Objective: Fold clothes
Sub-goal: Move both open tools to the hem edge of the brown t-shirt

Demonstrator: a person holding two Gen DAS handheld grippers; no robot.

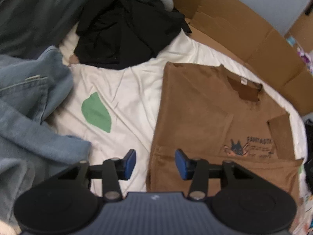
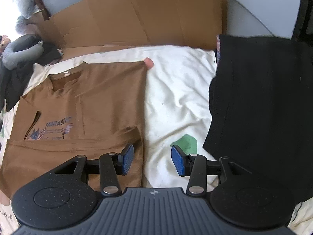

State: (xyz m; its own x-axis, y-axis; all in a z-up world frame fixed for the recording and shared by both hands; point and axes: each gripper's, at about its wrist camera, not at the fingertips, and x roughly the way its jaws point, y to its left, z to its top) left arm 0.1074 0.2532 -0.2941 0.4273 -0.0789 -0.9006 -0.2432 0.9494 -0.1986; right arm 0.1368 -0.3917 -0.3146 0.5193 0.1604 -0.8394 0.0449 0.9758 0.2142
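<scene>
Both claws gape wide, gripping nothing: left gripper (image 1: pixel 155 164) and right gripper (image 2: pixel 152 160) over the partly folded brown cotton T-shirt (image 1: pixel 211 121); flattened cardboard box (image 2: pixel 137 17) at twelve o'clock.

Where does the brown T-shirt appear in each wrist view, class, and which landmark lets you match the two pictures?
Left wrist view: the brown T-shirt lies flat in the right half, collar toward the upper right.
Right wrist view: the brown T-shirt fills the left half, collar toward the upper left.
Shared landmark: the flattened cardboard lying beyond the shirt, past the white sheet.
</scene>
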